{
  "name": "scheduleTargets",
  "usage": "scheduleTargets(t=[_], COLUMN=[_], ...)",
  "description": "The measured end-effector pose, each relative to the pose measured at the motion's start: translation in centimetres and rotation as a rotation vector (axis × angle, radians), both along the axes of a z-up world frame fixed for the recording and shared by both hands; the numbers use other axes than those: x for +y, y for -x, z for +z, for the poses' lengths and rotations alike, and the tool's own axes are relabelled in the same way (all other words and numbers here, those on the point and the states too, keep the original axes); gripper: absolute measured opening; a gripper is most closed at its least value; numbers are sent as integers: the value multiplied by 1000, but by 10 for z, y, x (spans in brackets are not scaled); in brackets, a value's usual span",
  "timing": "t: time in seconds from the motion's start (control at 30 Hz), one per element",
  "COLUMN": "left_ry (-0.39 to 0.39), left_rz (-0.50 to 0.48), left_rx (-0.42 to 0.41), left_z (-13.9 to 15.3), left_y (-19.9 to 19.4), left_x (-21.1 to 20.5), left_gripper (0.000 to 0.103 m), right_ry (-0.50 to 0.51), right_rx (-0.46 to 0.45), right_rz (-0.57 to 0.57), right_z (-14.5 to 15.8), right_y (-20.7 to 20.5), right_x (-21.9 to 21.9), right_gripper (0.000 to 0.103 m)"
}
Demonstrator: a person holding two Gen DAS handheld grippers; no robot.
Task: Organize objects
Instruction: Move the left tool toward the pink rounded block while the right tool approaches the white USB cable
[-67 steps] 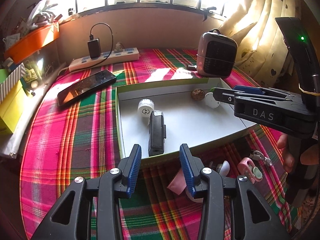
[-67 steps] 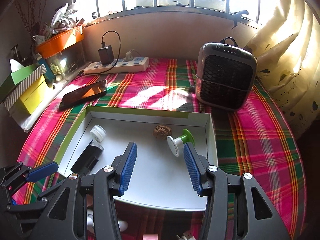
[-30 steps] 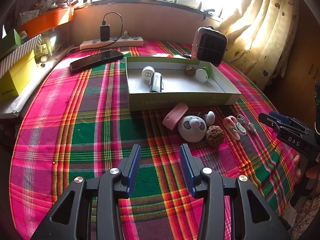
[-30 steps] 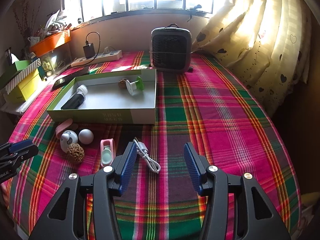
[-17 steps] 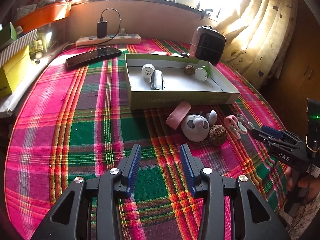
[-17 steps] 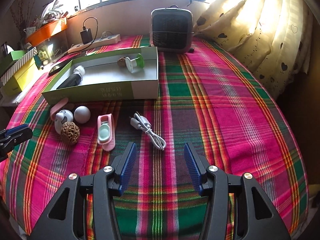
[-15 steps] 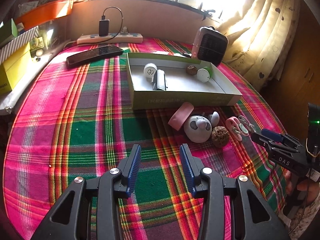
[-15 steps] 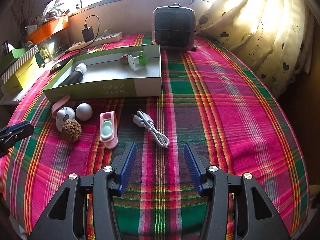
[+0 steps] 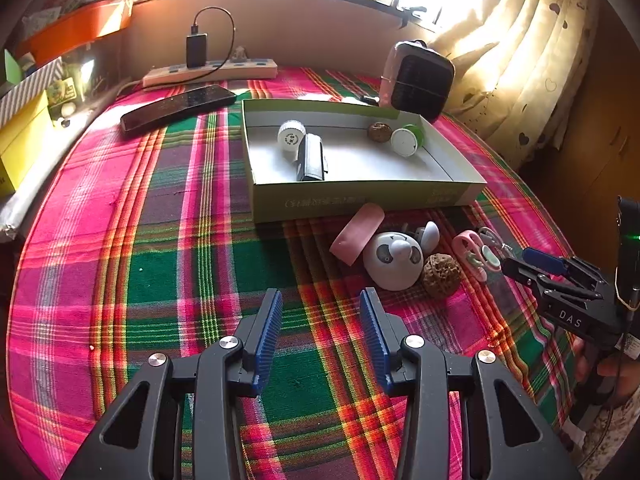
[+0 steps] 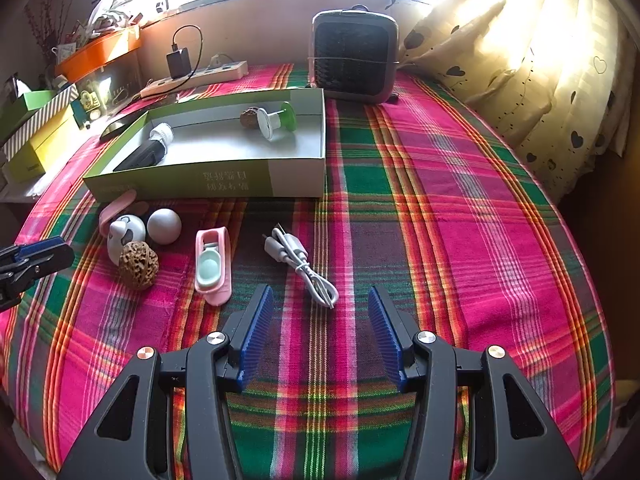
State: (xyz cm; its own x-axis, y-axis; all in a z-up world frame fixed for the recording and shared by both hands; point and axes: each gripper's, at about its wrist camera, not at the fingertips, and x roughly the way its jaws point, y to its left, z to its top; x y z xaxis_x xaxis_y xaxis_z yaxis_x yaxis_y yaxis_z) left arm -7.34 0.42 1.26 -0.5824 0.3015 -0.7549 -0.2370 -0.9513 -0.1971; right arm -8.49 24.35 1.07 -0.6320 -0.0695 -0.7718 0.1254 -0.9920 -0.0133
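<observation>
Right gripper [image 10: 320, 336] fingers spread wide, holding nothing, poised just short of the white cable [image 10: 300, 264]. Left gripper [image 9: 320, 336] likewise wide and unloaded. Cable lies in front of the green box [image 10: 296, 176], long axis diagonal, plug end toward the box, probably staged for boxing. 4 items already sit inside.

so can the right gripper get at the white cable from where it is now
Probably yes. The right hand-held gripper is open and empty, and the white cable lies loose on the cloth just ahead of it, with nothing between them; the pink clipper sits clear to the side.
</observation>
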Motion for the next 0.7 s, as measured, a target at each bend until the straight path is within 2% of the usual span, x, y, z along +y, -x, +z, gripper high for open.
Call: scheduleTargets(t=[0.1,0.5,0.7], left_ry=[-5,56,94], left_rz=[1,-10,-56], left_rx=[-3,2,-7], left_z=[1,3,0], left_y=[5,33,45], left_x=[4,19,31], left_gripper=[39,42,42], right_ry=[3,-22,-34], right_rx=[-10,-10,-11], right_rz=[12,83,107], right_z=[-3,-5,-5], right_y=[5,27,35], right_x=[1,3,2], right_gripper=[51,52,55])
